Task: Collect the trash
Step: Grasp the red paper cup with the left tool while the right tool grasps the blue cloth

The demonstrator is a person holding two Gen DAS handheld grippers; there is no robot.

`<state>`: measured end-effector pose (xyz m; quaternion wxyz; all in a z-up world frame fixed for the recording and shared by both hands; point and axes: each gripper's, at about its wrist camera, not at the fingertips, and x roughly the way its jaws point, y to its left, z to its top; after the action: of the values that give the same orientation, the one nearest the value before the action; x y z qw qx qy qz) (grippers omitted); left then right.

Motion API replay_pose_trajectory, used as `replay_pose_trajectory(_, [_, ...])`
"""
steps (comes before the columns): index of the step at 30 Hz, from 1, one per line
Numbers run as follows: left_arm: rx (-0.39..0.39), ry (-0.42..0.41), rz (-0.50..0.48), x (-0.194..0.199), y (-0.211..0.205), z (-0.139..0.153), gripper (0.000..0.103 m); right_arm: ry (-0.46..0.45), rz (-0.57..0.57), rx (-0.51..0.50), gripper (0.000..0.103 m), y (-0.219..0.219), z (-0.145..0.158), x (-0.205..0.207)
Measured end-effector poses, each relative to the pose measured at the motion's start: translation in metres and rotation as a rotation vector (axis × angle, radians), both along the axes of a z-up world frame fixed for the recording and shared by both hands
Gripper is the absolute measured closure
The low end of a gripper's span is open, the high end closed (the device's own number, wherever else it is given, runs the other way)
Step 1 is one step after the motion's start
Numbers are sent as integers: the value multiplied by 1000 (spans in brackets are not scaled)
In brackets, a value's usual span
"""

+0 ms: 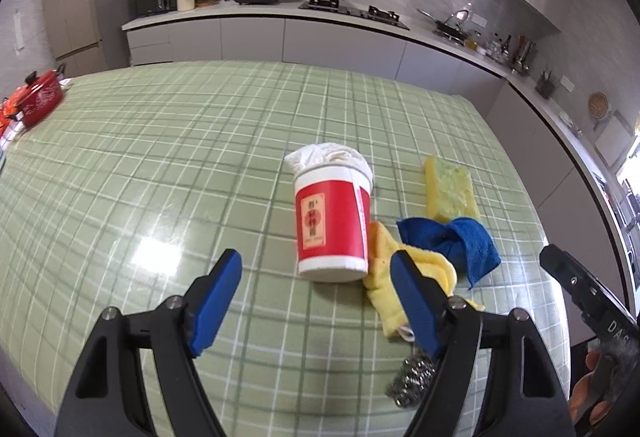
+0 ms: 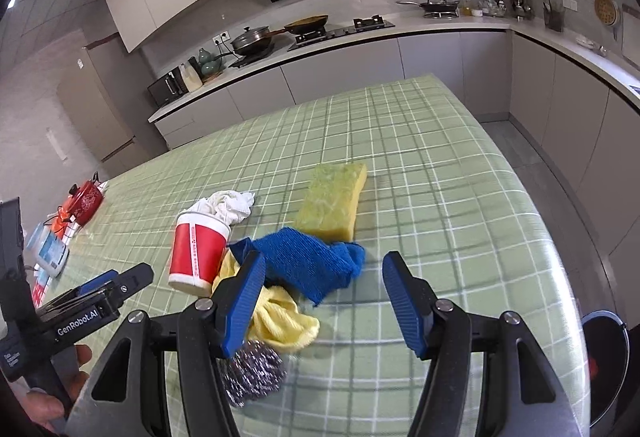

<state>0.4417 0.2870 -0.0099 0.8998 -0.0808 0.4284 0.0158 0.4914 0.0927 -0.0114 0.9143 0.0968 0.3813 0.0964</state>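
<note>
A red and white paper cup (image 1: pixel 332 221) stuffed with crumpled white tissue (image 2: pixel 232 203) stands on the green checked table (image 1: pixel 160 157). My left gripper (image 1: pixel 316 257) hovers just before the cup, open, nothing between its blue pads (image 1: pixel 218 297). Right of the cup lie a yellow cloth (image 2: pixel 284 321), a blue cloth (image 2: pixel 304 261), a yellow-green sponge (image 2: pixel 334 197) and a steel wool ball (image 2: pixel 252 373). My right gripper (image 2: pixel 325 259) is open above the blue cloth, with the steel wool and yellow cloth under its left finger.
A red pot (image 2: pixel 84 201) and small packets (image 2: pixel 50 253) sit at the table's far left. A dark round bin (image 2: pixel 604 357) stands off the table's right edge. Kitchen counters with pans run along the far wall. A hand (image 2: pixel 48 397) holds the left gripper.
</note>
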Motion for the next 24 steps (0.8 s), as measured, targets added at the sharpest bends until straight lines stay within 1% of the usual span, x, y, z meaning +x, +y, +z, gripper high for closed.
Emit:
replay_pose_trajectory(12, [-12,49,-32,37,8,-18,25,49,-34,-17,39,12,-20,31])
replay_pose_trajectory(19, [-25,72,-51,53,6,-24,25,81,-6,-20,39,24,-32,50])
replay_pose_trajectory(21, [-20,79,-56,57,4,-27,25,88,9,-27,37,29,-37,56])
replay_pose_trajectory(24, [-21,95,-60,63,2,-33,25,108,21,-36,36,35,-45,65])
